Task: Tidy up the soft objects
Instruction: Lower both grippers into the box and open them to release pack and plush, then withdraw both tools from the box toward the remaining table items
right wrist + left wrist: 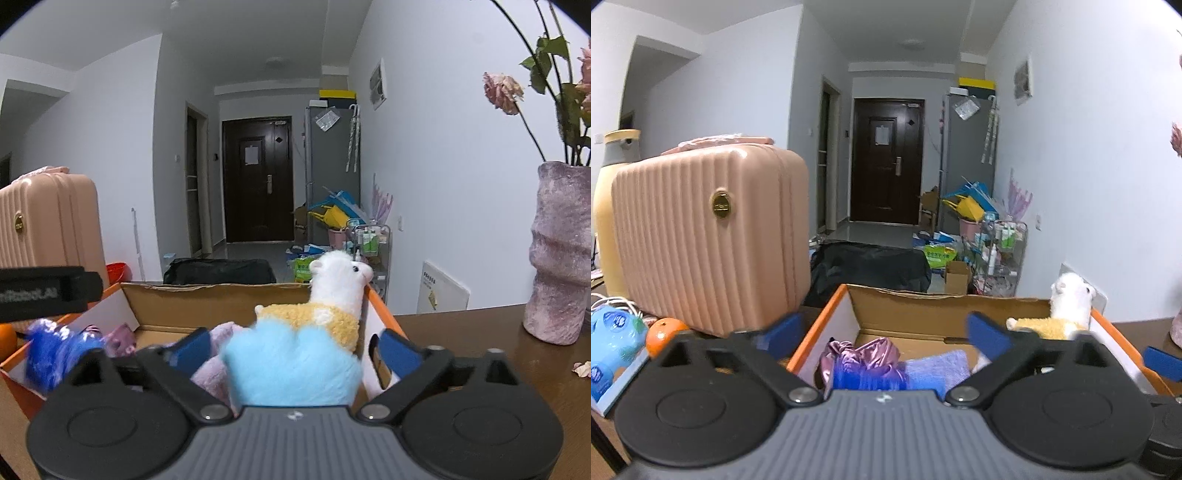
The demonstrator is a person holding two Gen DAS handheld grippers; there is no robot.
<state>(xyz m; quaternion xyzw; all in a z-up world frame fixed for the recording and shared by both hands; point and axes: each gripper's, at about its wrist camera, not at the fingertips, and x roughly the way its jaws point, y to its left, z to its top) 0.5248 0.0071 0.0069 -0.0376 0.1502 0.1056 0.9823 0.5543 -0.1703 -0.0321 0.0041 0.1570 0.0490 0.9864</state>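
Observation:
An open cardboard box [945, 308] with orange sides stands on the brown table; it also shows in the right wrist view [207, 301]. Inside lie a purple satin scrunchie [862, 356], a blue fuzzy item [866, 376], a lilac cloth [940, 367] and an alpaca plush [1065, 308]. My left gripper [886, 332] is open and empty above the box. My right gripper [295, 345] is open around a light blue fluffy item [291, 365], not pinching it. The alpaca plush [332, 295] leans at the box's right wall, beside a pale purple plush [218, 369]. The blue fuzzy item [51, 350] lies at the left.
A pink ribbed suitcase [705, 236] stands left of the box, with an orange [663, 332] and a blue patterned pack [613, 343] in front. A purple vase [561, 254] with dried roses stands on the table at the right. The left gripper's body [44, 291] juts in from the left.

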